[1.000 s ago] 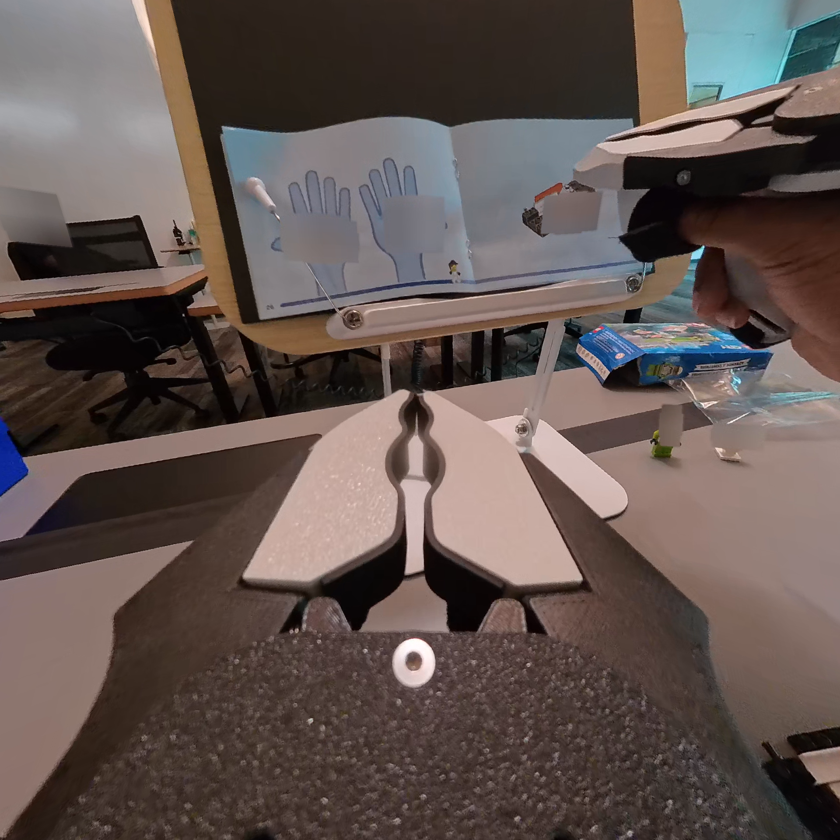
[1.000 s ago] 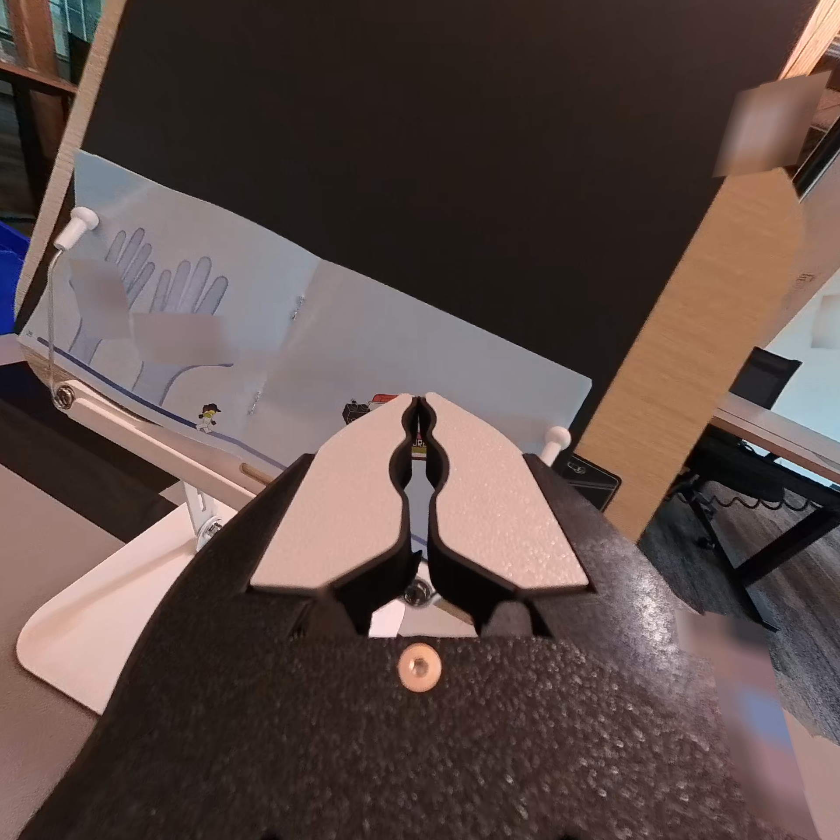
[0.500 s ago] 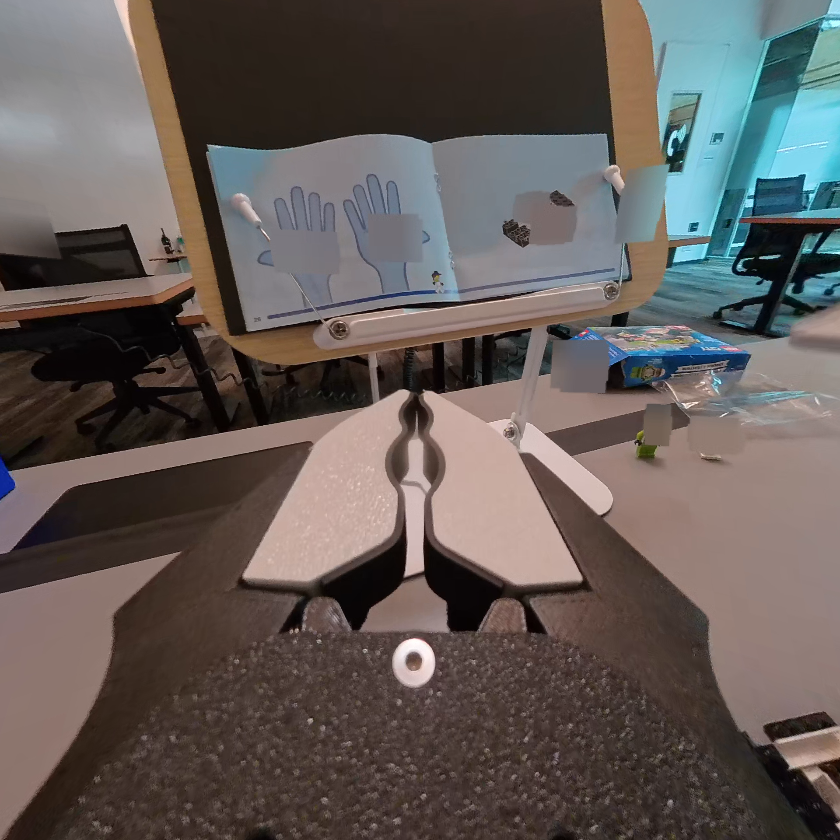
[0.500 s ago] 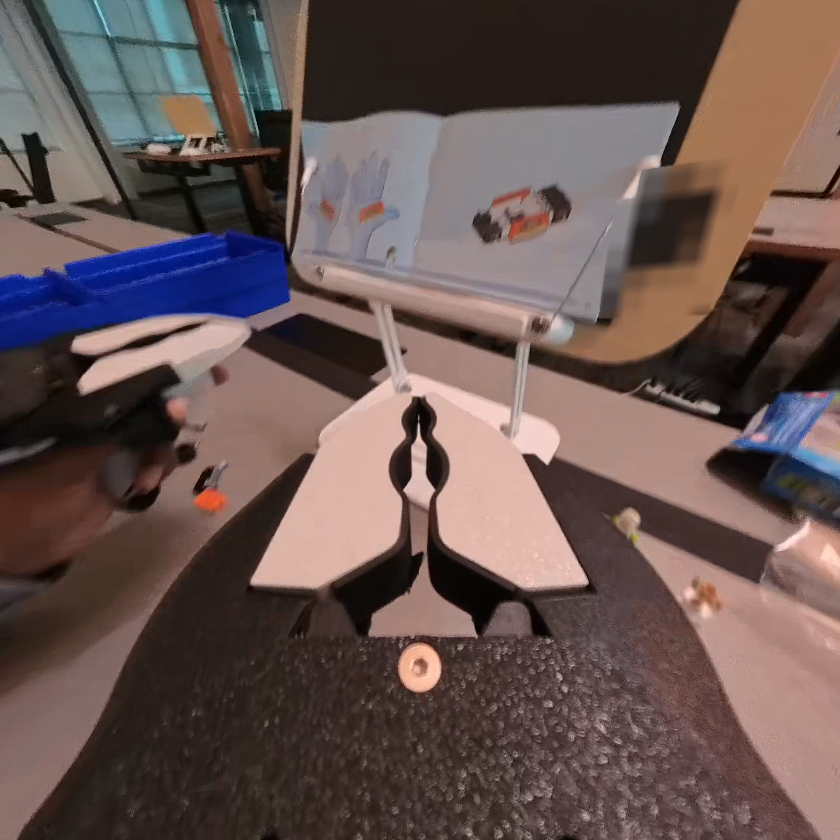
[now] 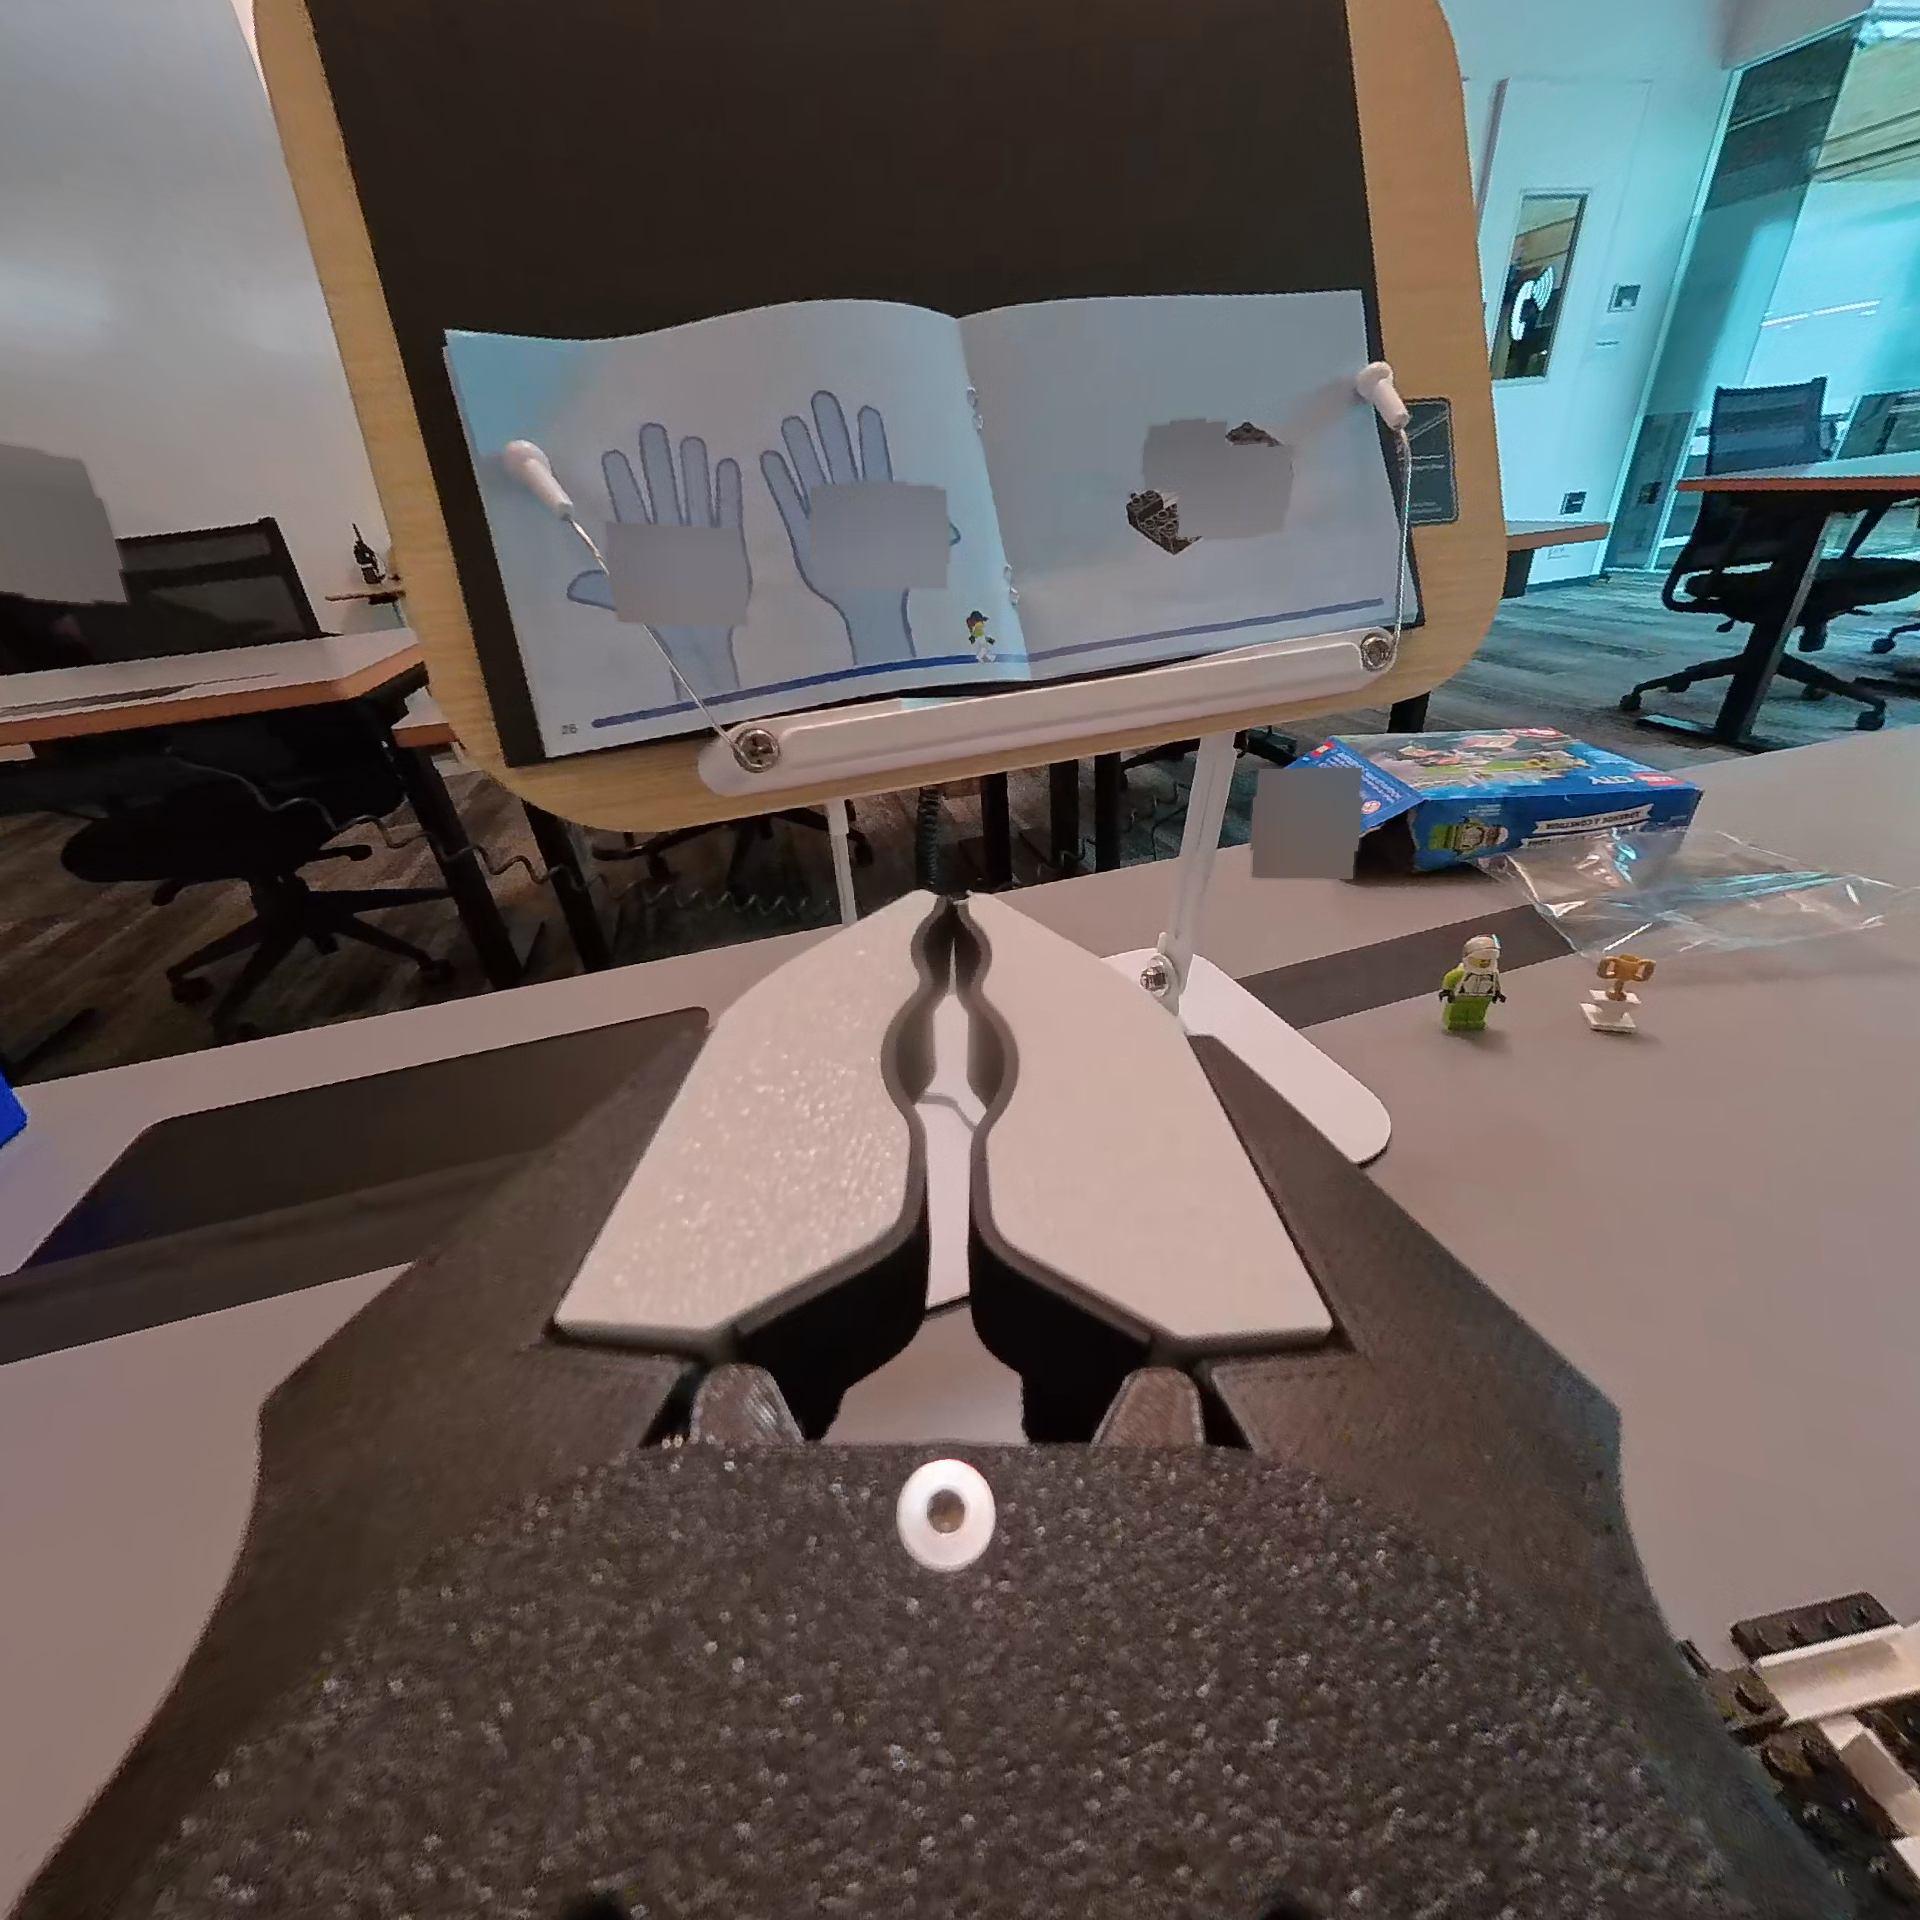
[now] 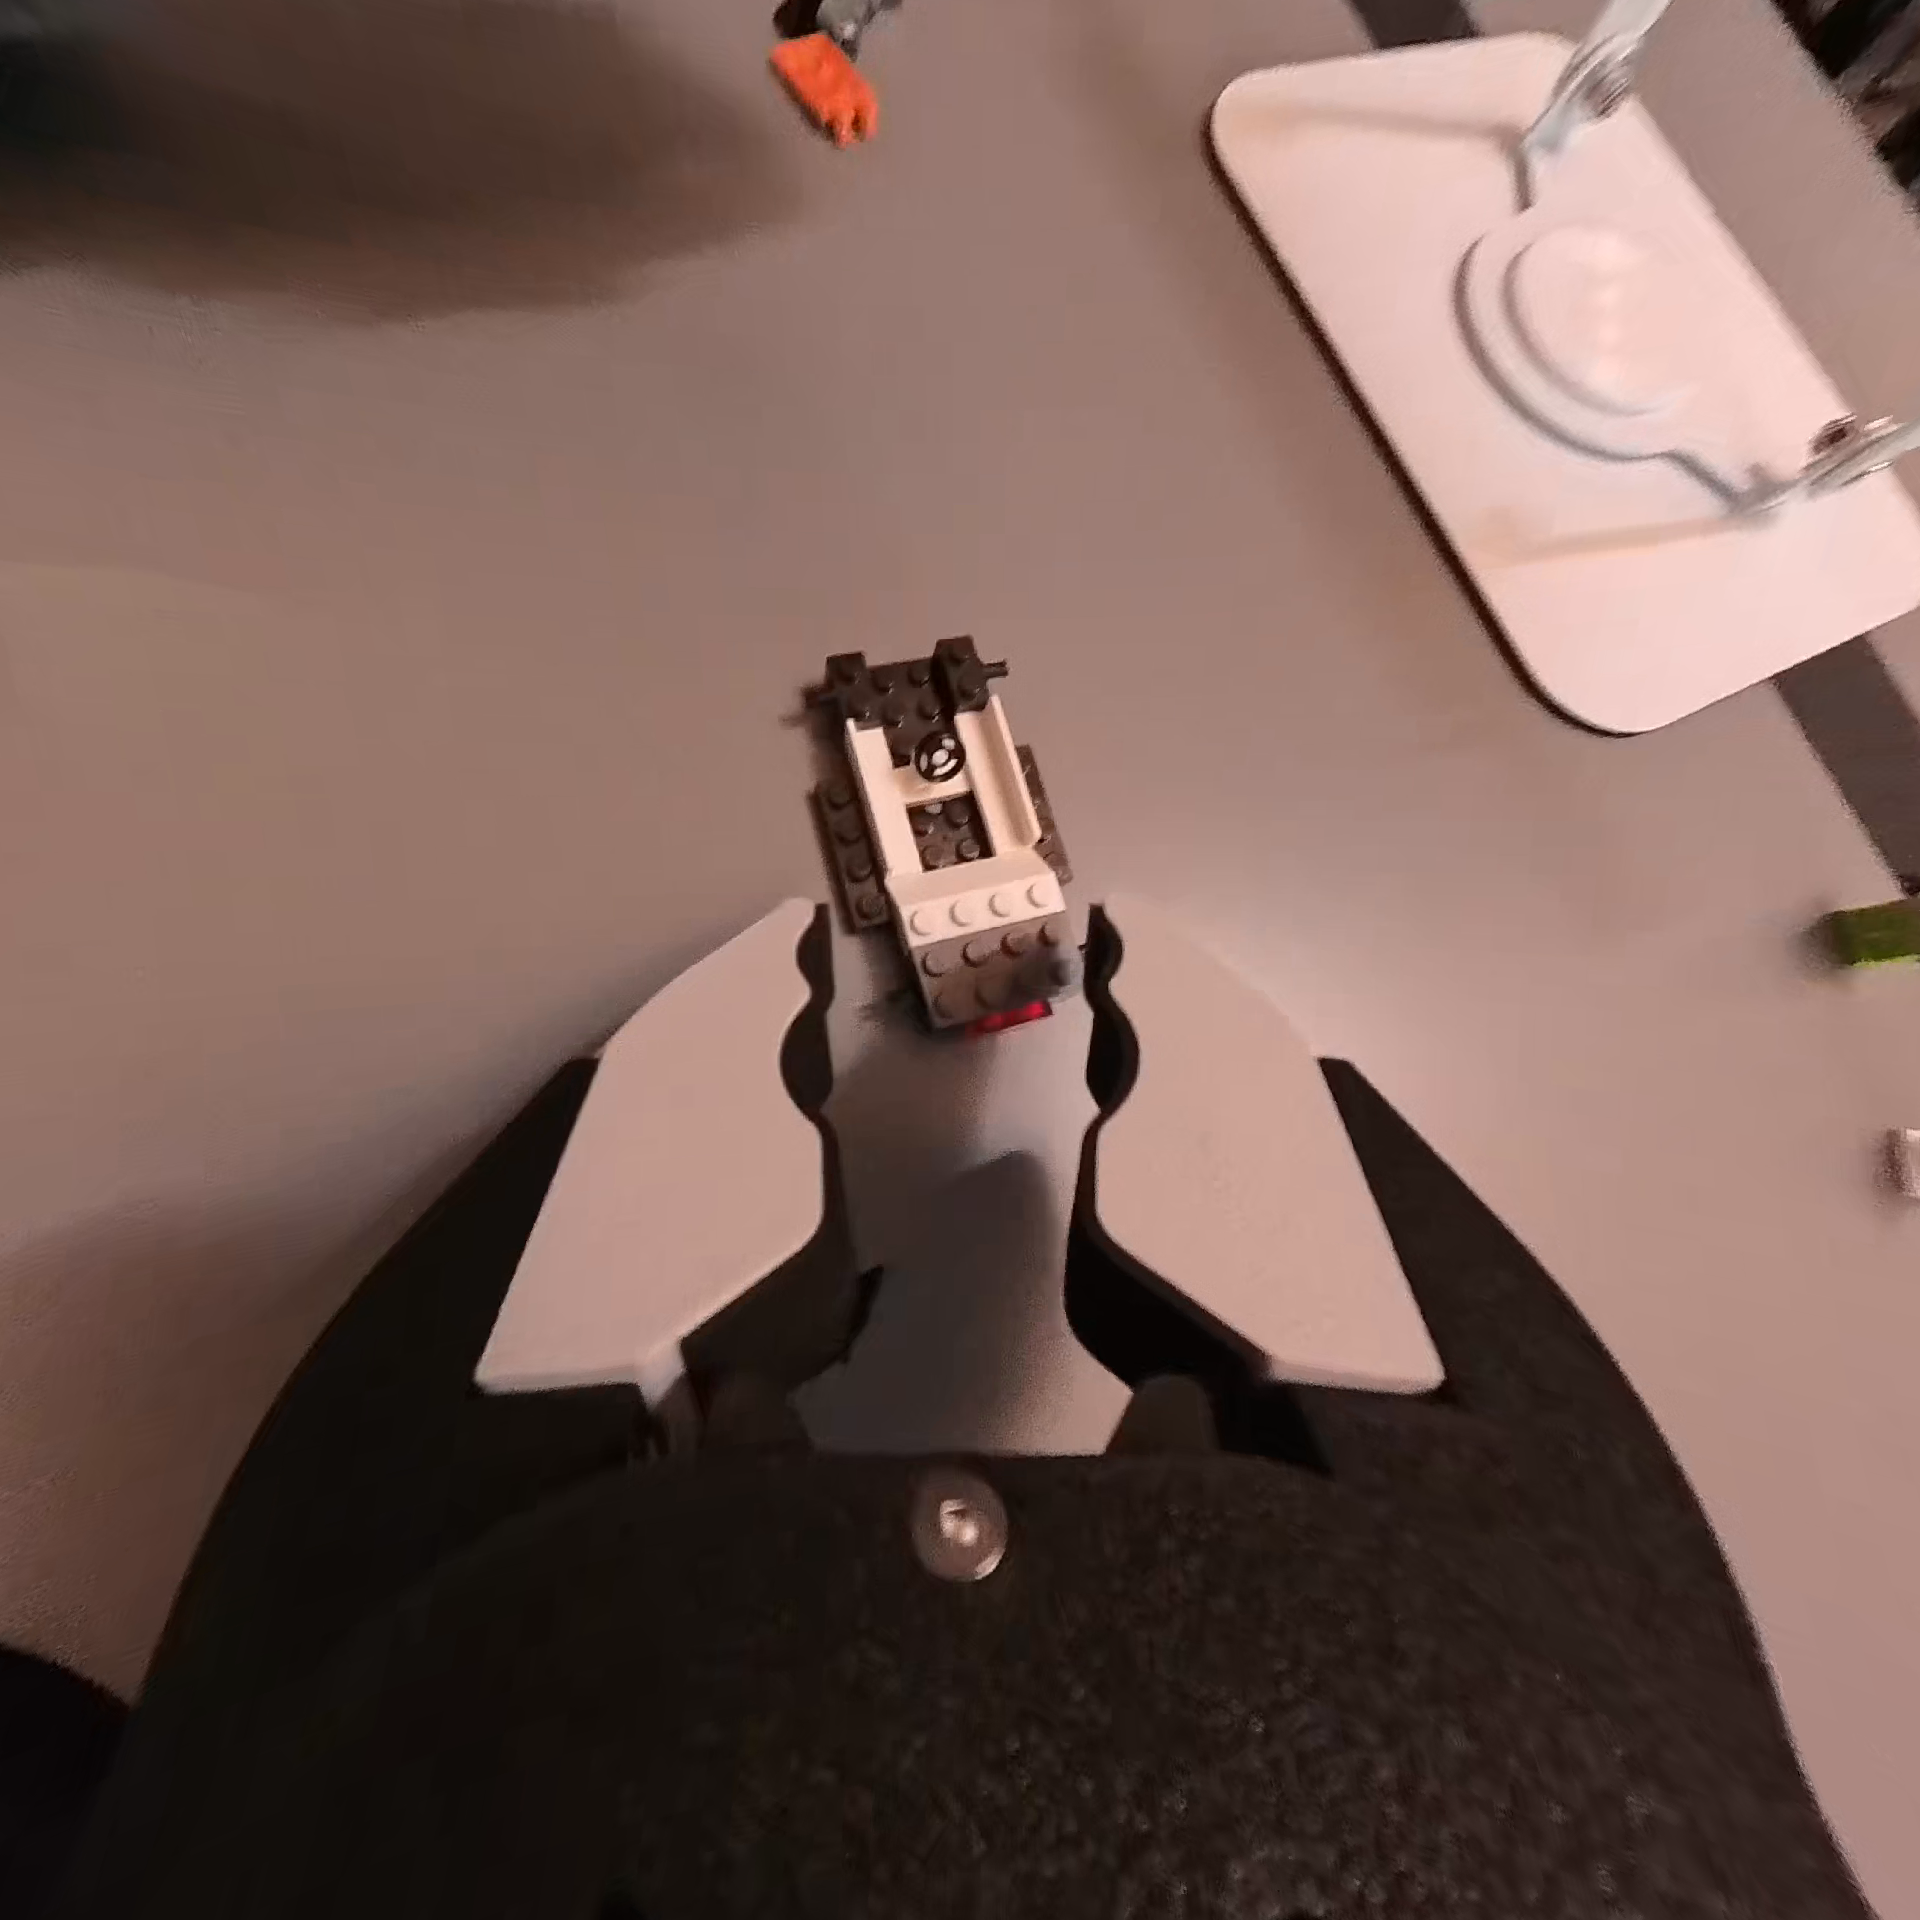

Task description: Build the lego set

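A partly built black, white and grey lego car (image 6: 940, 831) lies on the grey table, seen from above in the right wrist view. My right gripper (image 6: 954, 914) is open and empty, its fingertips on either side of the car's grey rear end, just above it. A corner of the car (image 5: 1839, 1704) shows at the lower right of the left wrist view. My left gripper (image 5: 954, 906) is shut and empty, held above the table and pointing at the open instruction booklet (image 5: 935, 509) on its wooden stand (image 5: 1434, 416).
An orange lego piece (image 6: 826, 88) lies far ahead of the car. The stand's white base (image 6: 1558, 343) is at the right. A minifigure (image 5: 1473, 982), a small trophy (image 5: 1616, 992), a clear plastic bag (image 5: 1704, 888) and the blue lego box (image 5: 1507, 795) are at the right of the table. My right fingertips sit around 25 centimeters from my left ones. The orange lego piece (image 6: 826, 88) is about equally far from each gripper, around 20 centimeters.
My right gripper has swung away from the booklet, tipped down over the lego car and opened. My left gripper has stayed shut and nearly still.
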A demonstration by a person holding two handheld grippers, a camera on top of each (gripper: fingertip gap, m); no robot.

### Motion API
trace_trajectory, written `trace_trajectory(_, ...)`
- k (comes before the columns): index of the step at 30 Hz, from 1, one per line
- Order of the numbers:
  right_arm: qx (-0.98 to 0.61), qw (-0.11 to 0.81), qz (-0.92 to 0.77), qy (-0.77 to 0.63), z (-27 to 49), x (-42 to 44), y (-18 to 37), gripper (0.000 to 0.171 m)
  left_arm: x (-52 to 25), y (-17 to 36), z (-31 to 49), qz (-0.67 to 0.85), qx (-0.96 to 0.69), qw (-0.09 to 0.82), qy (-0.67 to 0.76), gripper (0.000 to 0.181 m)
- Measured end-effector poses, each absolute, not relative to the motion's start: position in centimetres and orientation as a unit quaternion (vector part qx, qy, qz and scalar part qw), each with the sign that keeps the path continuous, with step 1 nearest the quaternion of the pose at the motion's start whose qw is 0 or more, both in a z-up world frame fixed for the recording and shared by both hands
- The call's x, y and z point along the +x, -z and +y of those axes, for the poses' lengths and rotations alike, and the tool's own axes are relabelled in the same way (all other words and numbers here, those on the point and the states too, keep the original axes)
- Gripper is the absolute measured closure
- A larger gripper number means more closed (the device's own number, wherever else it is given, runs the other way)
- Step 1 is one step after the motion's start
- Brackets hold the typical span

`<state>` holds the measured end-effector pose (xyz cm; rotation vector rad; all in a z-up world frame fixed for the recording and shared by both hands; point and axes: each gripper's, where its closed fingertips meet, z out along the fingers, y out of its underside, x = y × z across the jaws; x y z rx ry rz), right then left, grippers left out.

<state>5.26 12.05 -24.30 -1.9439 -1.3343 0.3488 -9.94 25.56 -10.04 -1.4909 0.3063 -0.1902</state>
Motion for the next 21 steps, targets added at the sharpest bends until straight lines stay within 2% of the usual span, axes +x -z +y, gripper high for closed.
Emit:
trace_trajectory(4, -0.762, 0.349, -0.530, -0.133, 12.4, 5.4, 25.7, 0.120, -9.8, 10.3, 25.6, 0.140, -0.677, 0.717, 0.089, 0.181)
trace_trajectory(8, -0.753, 0.339, -0.546, -0.140, 12.8, 5.6, 25.8, 0.131, -9.6, 10.3, 25.5, 0.145, -0.677, 0.716, 0.089, 0.181)
trace_trajectory(13, -0.728, 0.354, -0.577, -0.110, 13.0, 5.5, 25.7, 0.131, -9.2, 10.7, 25.5, 0.161, -0.682, 0.707, 0.094, 0.181)
trace_trajectory(15, -0.711, 0.382, -0.585, -0.083, 13.2, 5.4, 25.4, 0.131, -7.5, 11.8, 25.2, 0.208, -0.697, 0.675, 0.123, 0.181)
trace_trajectory(18, -0.675, 0.432, -0.597, -0.043, 13.1, 5.2, 24.7, 0.131, -3.1, 14.4, 22.6, 0.343, -0.707, 0.575, 0.229, 0.181)
trace_trajectory(21, -0.651, 0.458, -0.605, -0.016, 12.6, 5.3, 24.2, 0.132, -0.8, 16.5, 19.5, 0.448, -0.699, 0.490, 0.266, 0.181)
